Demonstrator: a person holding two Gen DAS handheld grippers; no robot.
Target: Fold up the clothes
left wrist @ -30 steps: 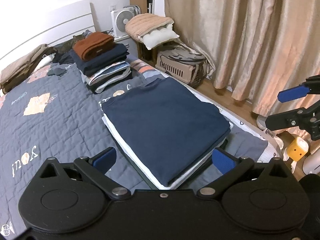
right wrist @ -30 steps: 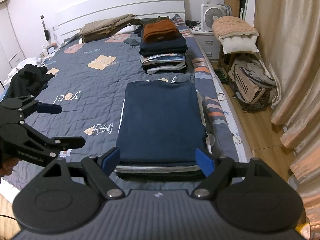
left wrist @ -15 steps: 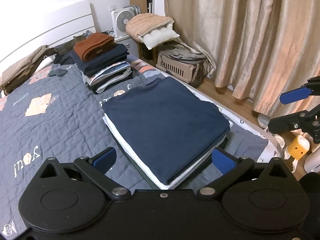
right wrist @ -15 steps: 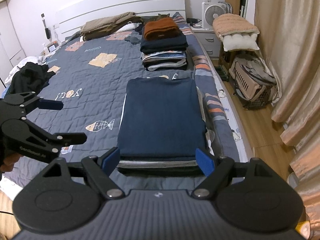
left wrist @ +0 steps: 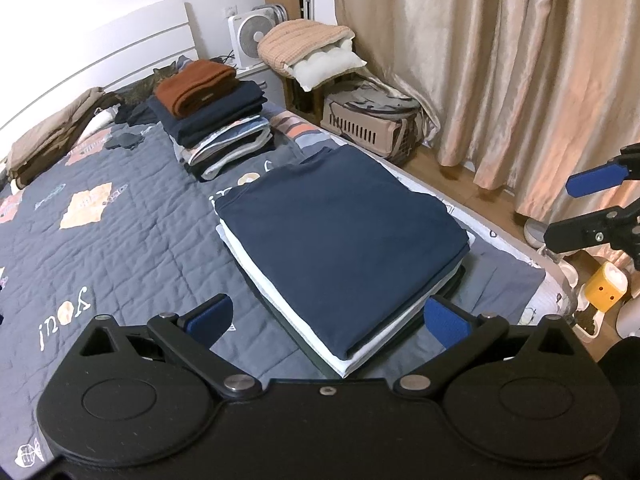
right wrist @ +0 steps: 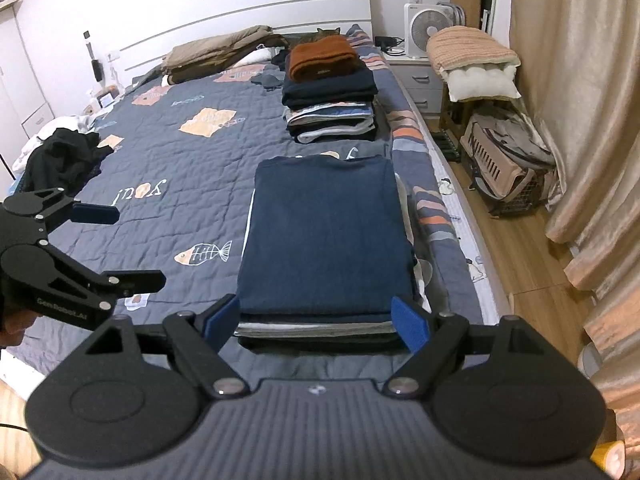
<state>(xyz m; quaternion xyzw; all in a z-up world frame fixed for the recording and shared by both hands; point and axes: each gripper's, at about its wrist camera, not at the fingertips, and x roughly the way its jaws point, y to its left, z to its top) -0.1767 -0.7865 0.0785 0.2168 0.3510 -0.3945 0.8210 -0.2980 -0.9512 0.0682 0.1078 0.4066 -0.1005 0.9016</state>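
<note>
While both tools hang free above the bed (left wrist: 120,240), the left wrist view shows the left hand-held gripper (left wrist: 326,318) released, its blue pads spread wide and holding nothing, just short of the near corner of the navy top (left wrist: 340,236). That top lies folded flat on a low pile of white and dark layers near the bed's curtain-side edge. Farther up sits a taller stack (left wrist: 216,120) capped by a rust sweater. The right hand-held gripper (left wrist: 588,208) shows at the right edge, also spread.

From the right wrist view, the right hand-held gripper (right wrist: 316,320) is released too, its pads flanking the pile's near edge without touching cloth. The navy top (right wrist: 326,240) looks square and finished. An unfolded black garment (right wrist: 64,156) lies well apart at the bed's far-left side.

The fold seems done; the next step is probably fetching the black garment. To do it well, take it by the shoulders with both pads, lift it clear, and spread it flat on open quilt, away from the pile.
</note>
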